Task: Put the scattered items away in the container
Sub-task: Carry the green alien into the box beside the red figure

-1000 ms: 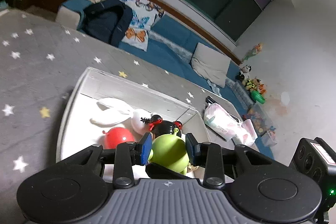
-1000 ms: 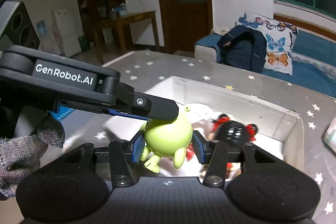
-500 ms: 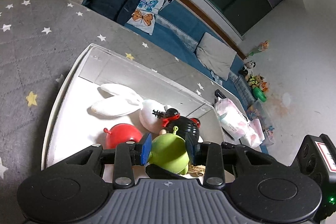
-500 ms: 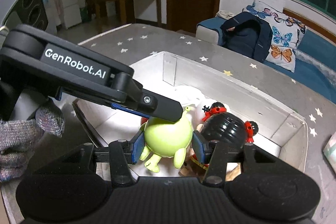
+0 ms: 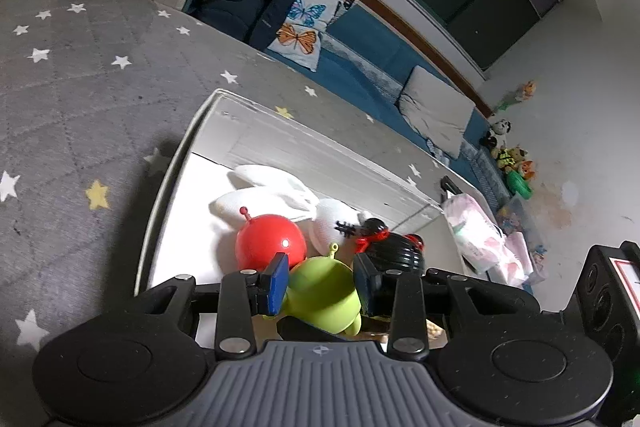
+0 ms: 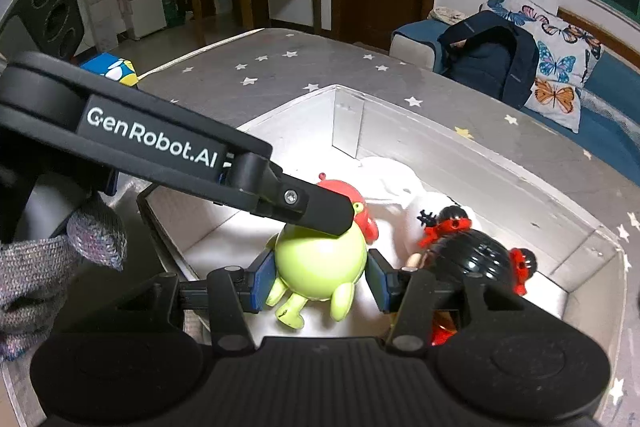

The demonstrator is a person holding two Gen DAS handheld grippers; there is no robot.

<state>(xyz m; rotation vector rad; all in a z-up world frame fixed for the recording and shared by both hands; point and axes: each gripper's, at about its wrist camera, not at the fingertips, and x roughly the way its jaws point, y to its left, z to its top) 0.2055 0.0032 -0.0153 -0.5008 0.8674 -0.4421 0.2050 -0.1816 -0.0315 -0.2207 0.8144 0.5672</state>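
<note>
Green toy (image 6: 320, 263) sits between both grippers' pads — seemingly clamped.

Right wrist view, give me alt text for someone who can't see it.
The right gripper clamps a green round toy over a white box, with the left gripper's black arm touching its top. A red ball toy and black toy lie inside.
</note>
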